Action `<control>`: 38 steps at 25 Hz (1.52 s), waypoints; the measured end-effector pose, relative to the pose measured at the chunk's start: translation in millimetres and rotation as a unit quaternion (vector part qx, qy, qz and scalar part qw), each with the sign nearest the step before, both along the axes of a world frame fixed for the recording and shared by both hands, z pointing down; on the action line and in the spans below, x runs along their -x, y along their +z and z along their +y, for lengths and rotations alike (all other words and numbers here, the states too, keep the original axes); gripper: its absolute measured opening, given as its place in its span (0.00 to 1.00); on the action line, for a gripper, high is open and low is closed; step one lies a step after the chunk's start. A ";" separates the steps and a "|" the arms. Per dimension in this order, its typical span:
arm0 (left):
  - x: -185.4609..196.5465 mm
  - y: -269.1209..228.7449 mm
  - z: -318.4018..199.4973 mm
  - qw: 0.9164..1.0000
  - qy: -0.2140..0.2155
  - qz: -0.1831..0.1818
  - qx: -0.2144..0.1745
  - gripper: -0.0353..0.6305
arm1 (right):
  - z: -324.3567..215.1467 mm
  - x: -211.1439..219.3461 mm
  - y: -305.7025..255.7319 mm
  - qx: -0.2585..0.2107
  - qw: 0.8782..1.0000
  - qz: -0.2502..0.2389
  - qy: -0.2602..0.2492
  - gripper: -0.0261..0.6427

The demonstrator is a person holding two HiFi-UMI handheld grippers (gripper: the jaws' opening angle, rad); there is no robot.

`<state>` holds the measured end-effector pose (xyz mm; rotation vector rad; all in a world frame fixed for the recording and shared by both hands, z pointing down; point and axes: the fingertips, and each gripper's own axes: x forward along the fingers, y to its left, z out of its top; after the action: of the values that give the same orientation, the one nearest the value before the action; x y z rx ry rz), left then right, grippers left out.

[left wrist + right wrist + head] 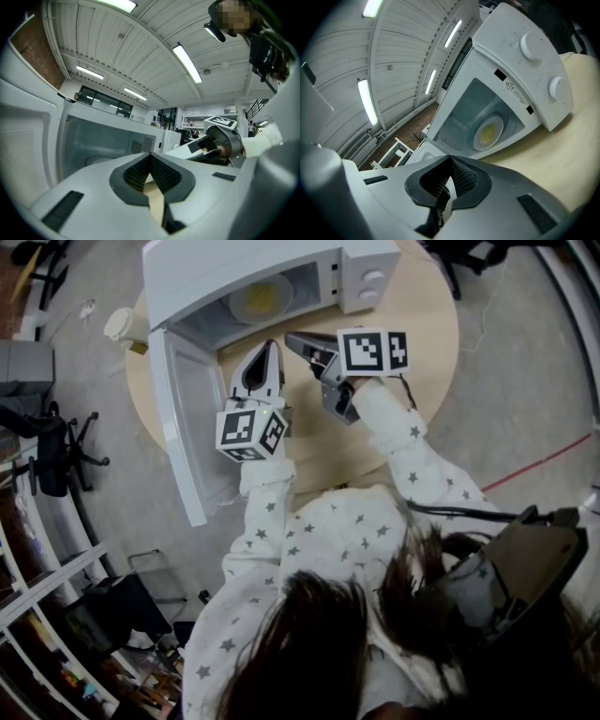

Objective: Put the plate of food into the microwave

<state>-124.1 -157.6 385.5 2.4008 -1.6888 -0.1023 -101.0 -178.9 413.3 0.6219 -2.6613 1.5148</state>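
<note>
White and glossy, the boxy microwave (pixel 272 277) stands on the pale round wooden table (pixel 422 343) with its flat door (pixel 192 418) swung wide. The round plate of food (pixel 261 298), yellowish at its middle, lies inside. I hold my left gripper (pixel 271 347) and right gripper (pixel 292 337) just before the opening, ribbed dark pads pressed together with nothing between them.

Microwave (pixel 225 268) rear cut by head view's edge, food (pixel 263 296) on plate (pixel 240 307) too small to identify
</note>
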 end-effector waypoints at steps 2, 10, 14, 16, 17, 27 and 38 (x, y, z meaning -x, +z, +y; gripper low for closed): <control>-5.2 1.5 11.3 1.000 0.002 -0.003 -0.003 0.06 | 12.1 -5.0 1.5 0.000 1.000 -0.006 -0.001 0.05; -21.8 -24.5 54.6 1.000 0.021 -0.010 -0.008 0.06 | 64.3 -20.4 -27.1 -0.002 1.000 -0.018 -0.017 0.05; -32.1 -25.7 68.8 0.999 0.040 -0.015 -0.008 0.06 | 83.3 -28.9 -26.6 -0.006 0.999 -0.022 -0.030 0.05; -37.5 -28.4 75.2 0.999 0.045 -0.017 -0.011 0.06 | 90.0 -33.7 -27.8 -0.009 0.999 -0.022 -0.032 0.05; -39.5 -30.0 77.8 0.999 0.046 -0.016 -0.013 0.06 | 92.7 -35.7 -28.4 -0.010 0.999 -0.024 -0.032 0.05; -44.9 -36.7 77.9 0.999 0.042 -0.014 -0.019 0.06 | 94.6 -43.2 -34.6 -0.012 0.999 -0.039 -0.024 0.05; -40.3 -31.9 72.7 0.999 0.031 -0.016 -0.008 0.06 | 88.3 -43.8 -28.7 -0.001 0.999 -0.043 -0.023 0.05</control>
<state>-83.8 -84.9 353.6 2.4778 -1.6305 -0.0682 -57.2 -90.5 384.6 0.5031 -2.7192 1.5639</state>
